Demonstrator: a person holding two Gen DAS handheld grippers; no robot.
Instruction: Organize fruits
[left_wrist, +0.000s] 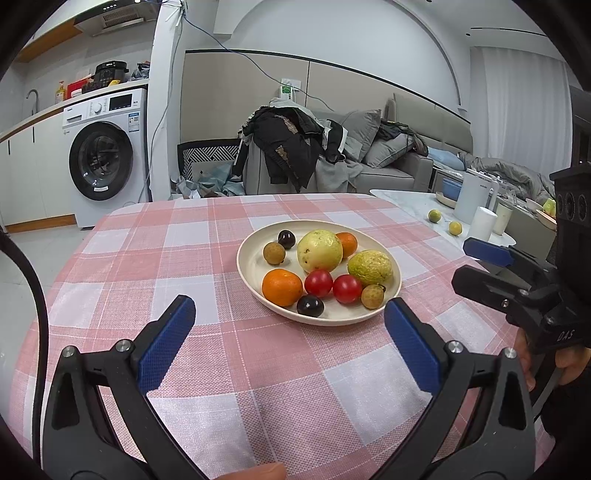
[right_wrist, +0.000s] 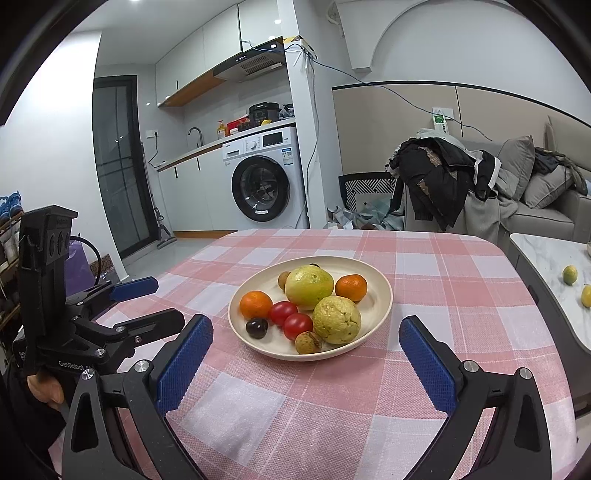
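Both tongs, left (left_wrist: 290, 325) and right (right_wrist: 306, 345), spread wide and empty low in frame, just short of the cream plate (left_wrist: 247, 266) of fruit at centre on the checked table (left_wrist: 147, 258), nothing lying between, washing machine (left_wrist: 101, 158) upper left.

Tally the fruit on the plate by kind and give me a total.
On the plate:
Guavas: 2
Oranges: 2
Tomatoes: 2
Dark plums: 2
Brown longans: 2
Total: 10
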